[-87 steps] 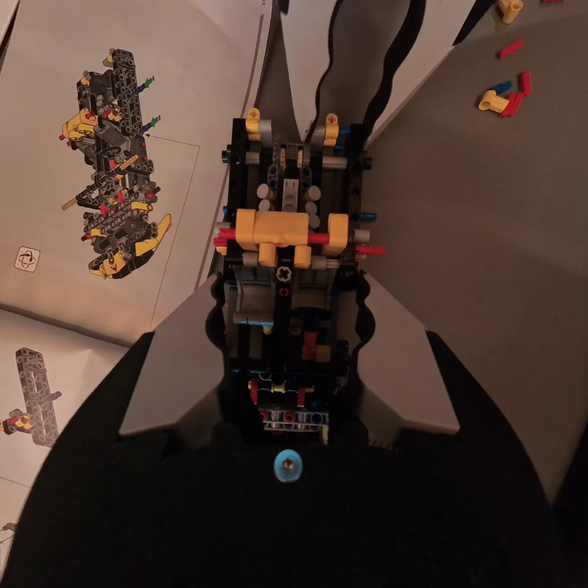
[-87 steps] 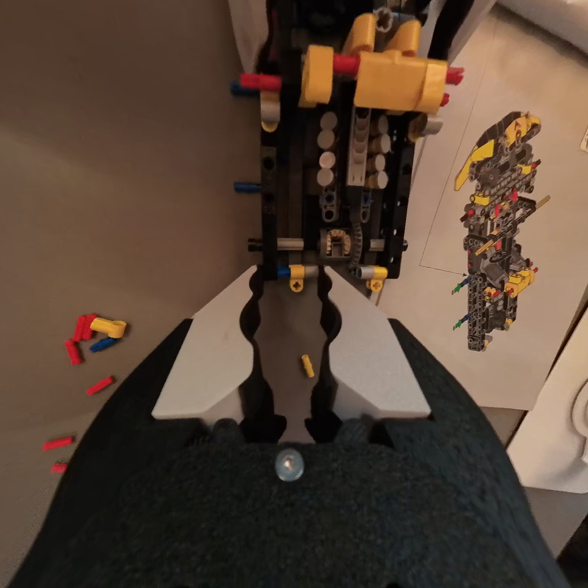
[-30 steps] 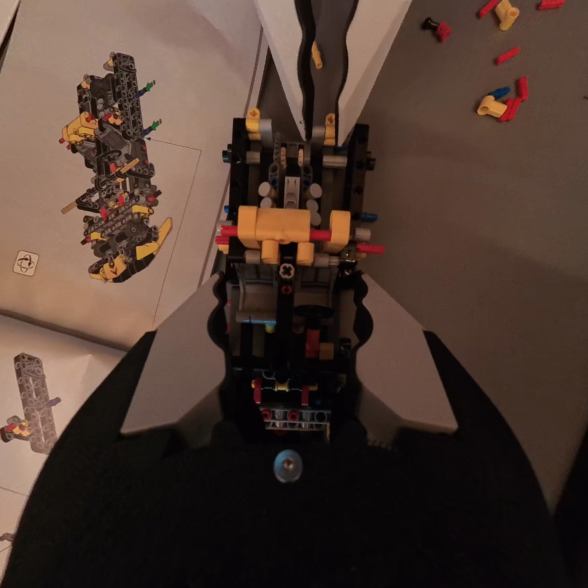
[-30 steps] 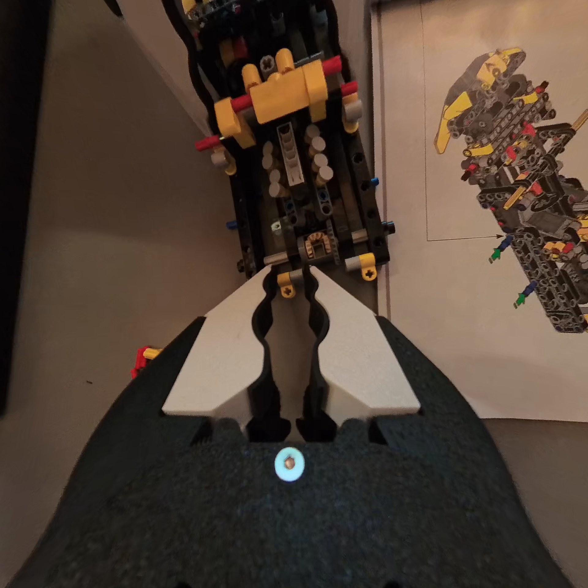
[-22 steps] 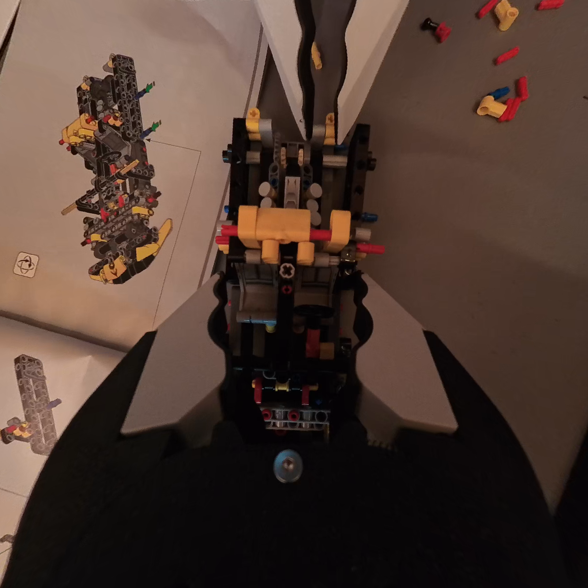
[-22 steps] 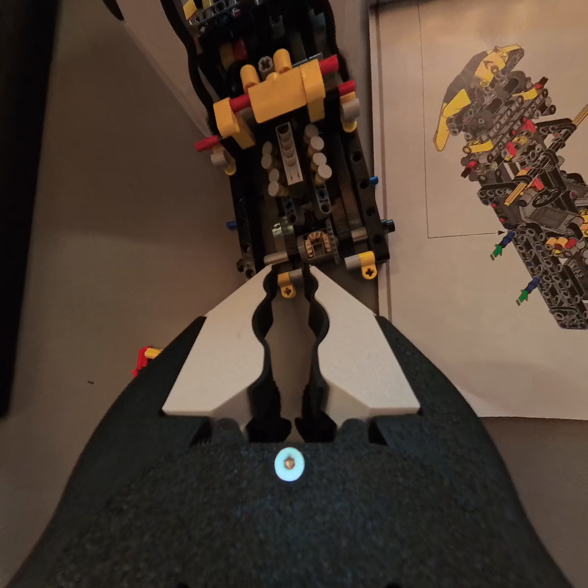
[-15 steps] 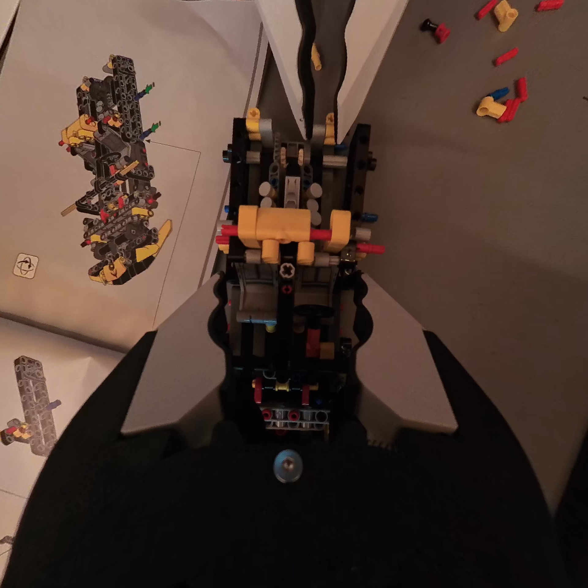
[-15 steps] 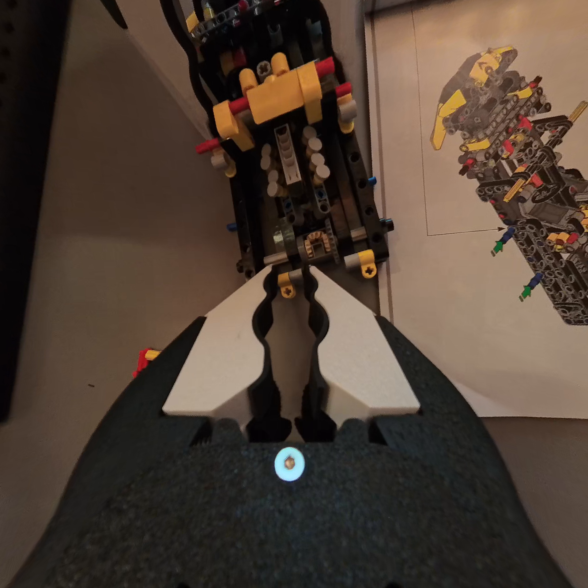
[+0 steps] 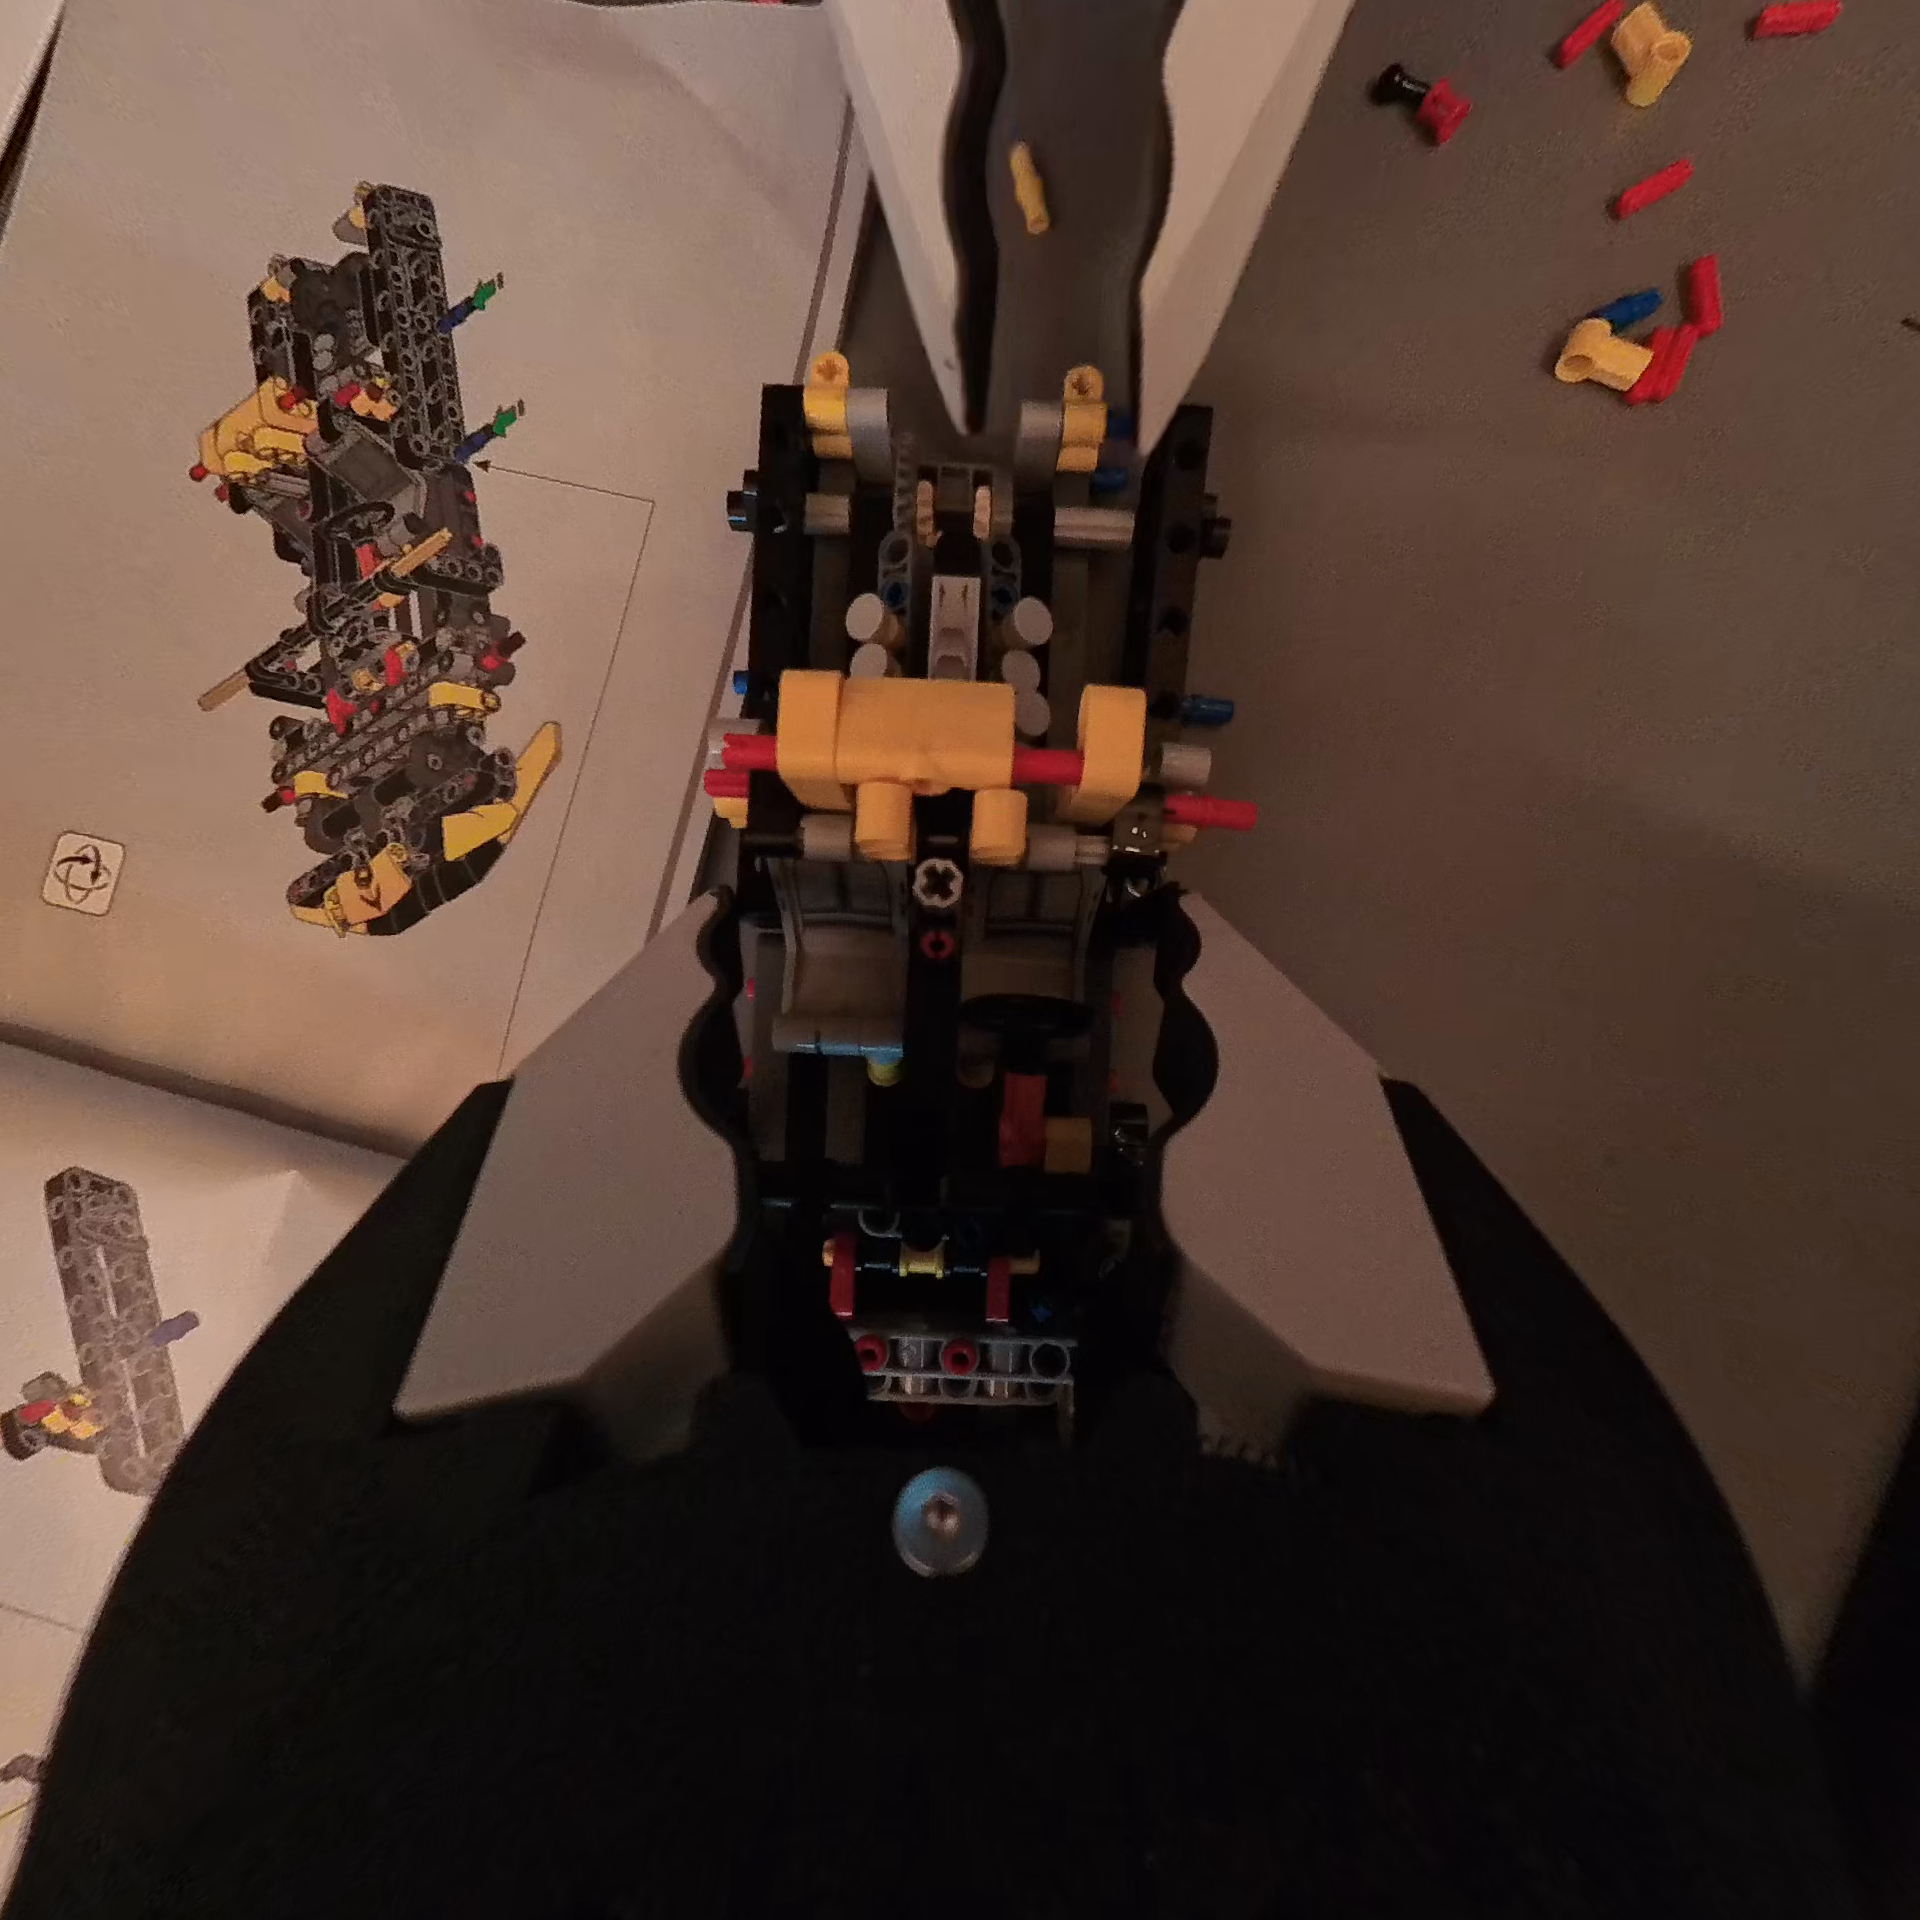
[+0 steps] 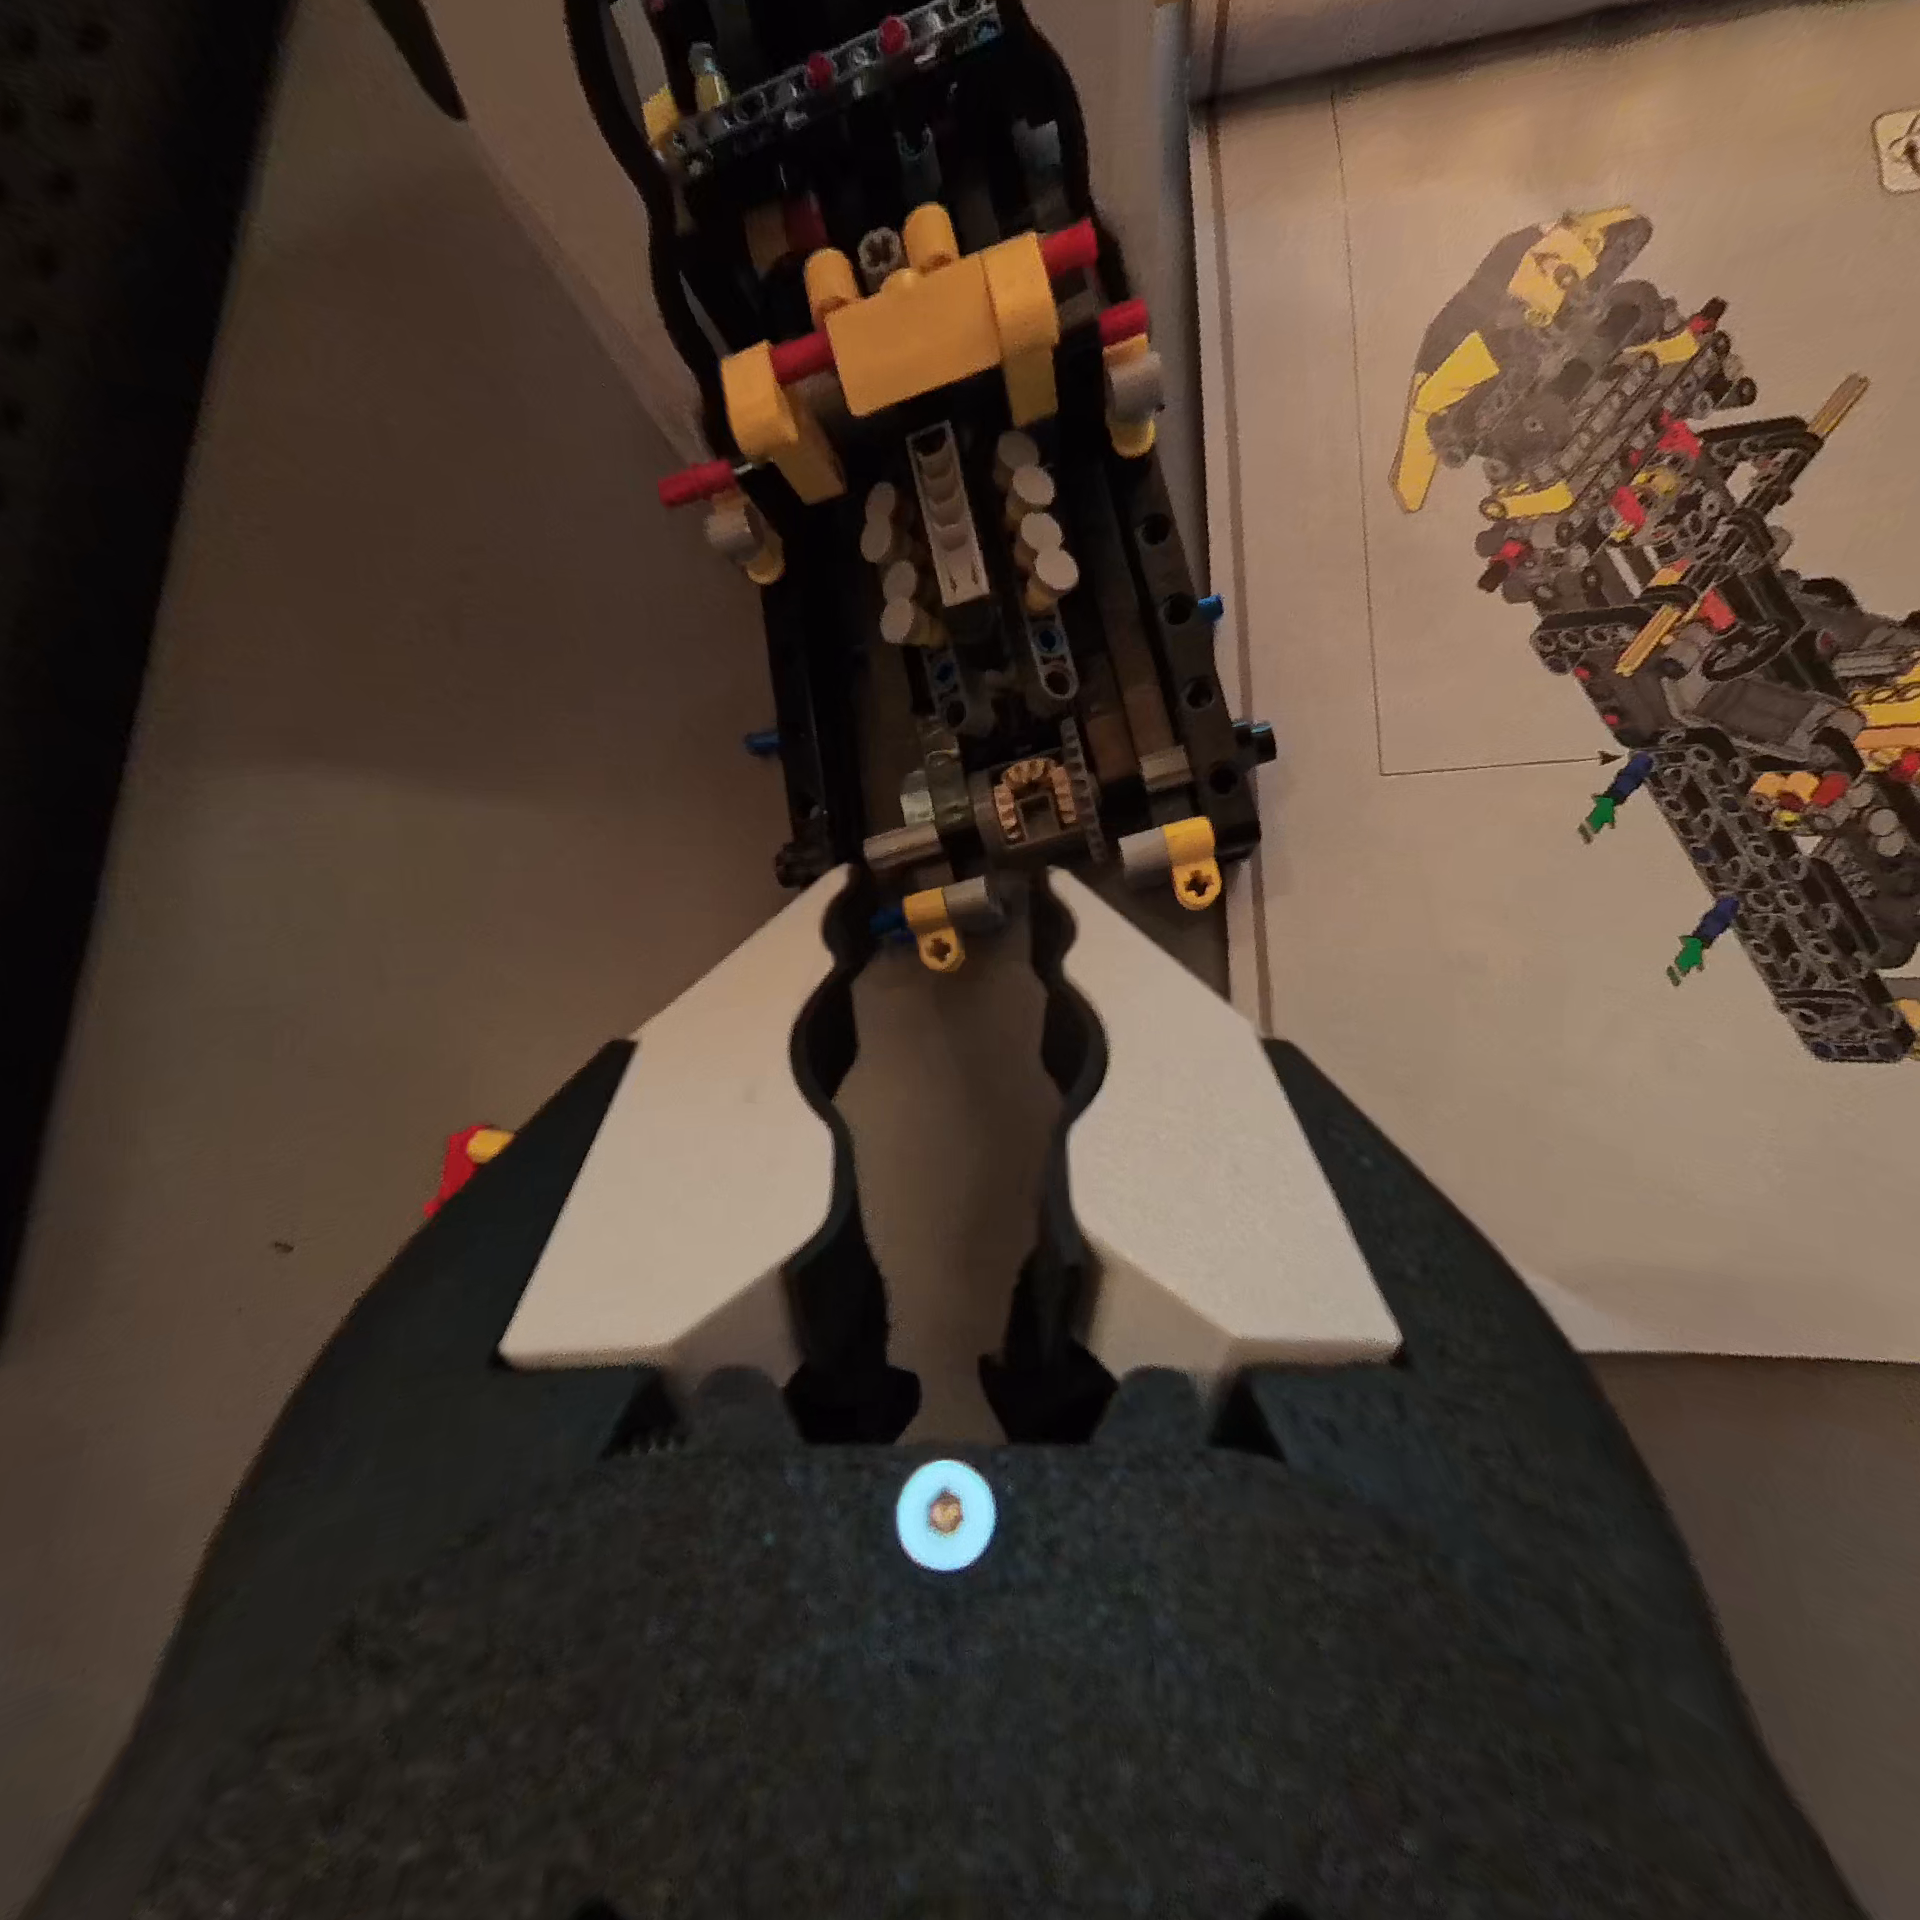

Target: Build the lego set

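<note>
A black lego chassis point(image 9: 1169, 582) with a yellow block point(image 9: 894, 727) across its middle lies on the grey table. My left gripper point(image 9: 951, 914) is shut on its near end, one finger on each side. My right gripper point(image 10: 951, 894) is narrowly open at the far end, and it shows at the top of the left wrist view point(image 9: 1049, 426). A yellow and grey connector point(image 10: 940, 925) on the chassis end point(image 10: 1153, 540) sits between its tips with gaps on both sides. A small yellow pin point(image 9: 1029, 187) lies on the table under the right gripper.
An open instruction booklet point(image 9: 623, 208) lies beside the chassis and also shows in the right wrist view point(image 10: 1558, 1143). Loose red, yellow and blue pins point(image 9: 1631, 343) are scattered on the table point(image 9: 1558, 935). A dark perforated object point(image 10: 104, 416) stands at the table's side. Spacing between my two grippers at the tips: around 9 cm. My right gripper is the nearer one to the small yellow pin point(image 9: 1029, 187): about 7 cm, against 15 cm.
My right gripper has come up to the far end of the chassis and its tips now bracket the yellow and grey connector. My left gripper and the chassis have stayed put.
</note>
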The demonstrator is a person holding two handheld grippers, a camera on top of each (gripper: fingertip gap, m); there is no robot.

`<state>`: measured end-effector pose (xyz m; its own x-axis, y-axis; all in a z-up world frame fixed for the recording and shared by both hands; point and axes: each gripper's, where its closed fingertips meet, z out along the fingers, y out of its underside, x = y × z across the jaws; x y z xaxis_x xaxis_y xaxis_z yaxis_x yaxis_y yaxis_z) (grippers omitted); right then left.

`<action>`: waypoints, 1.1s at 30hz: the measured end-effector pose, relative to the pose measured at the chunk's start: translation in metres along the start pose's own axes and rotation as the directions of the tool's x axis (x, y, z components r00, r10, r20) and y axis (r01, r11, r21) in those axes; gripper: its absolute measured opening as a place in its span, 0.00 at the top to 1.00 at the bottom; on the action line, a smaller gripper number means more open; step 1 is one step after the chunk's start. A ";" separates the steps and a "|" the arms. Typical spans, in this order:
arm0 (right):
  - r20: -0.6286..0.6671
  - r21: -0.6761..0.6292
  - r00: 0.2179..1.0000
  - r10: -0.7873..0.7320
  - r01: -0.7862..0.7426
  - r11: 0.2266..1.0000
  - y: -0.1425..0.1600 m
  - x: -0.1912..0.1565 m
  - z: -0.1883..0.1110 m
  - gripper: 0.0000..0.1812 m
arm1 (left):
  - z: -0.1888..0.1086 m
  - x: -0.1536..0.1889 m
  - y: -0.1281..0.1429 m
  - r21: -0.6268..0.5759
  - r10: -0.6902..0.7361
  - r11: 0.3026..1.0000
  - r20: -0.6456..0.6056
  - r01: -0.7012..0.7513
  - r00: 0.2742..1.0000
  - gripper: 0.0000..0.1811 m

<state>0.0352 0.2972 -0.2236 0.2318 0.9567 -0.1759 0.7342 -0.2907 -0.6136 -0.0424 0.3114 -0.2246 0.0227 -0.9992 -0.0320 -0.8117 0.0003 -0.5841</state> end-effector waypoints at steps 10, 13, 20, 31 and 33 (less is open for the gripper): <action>-0.084 -0.242 0.967 -0.240 0.213 0.947 0.011 -0.005 0.007 0.70 | 0.000 0.000 0.000 0.000 0.001 1.000 0.001 -0.001 1.000 0.56; -0.072 -0.283 0.953 -0.295 0.264 0.922 0.013 -0.004 0.010 0.80 | 0.000 0.000 0.000 0.001 0.001 1.000 0.002 -0.001 1.000 0.55; -0.051 -0.357 0.944 -0.325 0.287 0.889 0.016 -0.003 0.010 0.82 | 0.000 0.001 -0.001 0.003 -0.001 1.000 -0.005 0.001 1.000 0.55; -0.072 -0.386 0.937 -0.343 0.291 0.876 0.017 -0.002 0.011 0.82 | 0.000 0.000 -0.001 0.004 0.007 1.000 -0.002 -0.007 1.000 0.55; -0.074 -0.357 0.945 -0.318 0.273 0.893 0.017 -0.002 0.011 0.82 | 0.000 0.000 -0.001 0.007 0.008 1.000 -0.002 -0.008 1.000 0.56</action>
<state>0.0401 0.2907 -0.2419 0.0323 0.9958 0.0859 0.9470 -0.0031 -0.3212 -0.0416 0.3112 -0.2244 0.0155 -0.9993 -0.0350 -0.8081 0.0081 -0.5891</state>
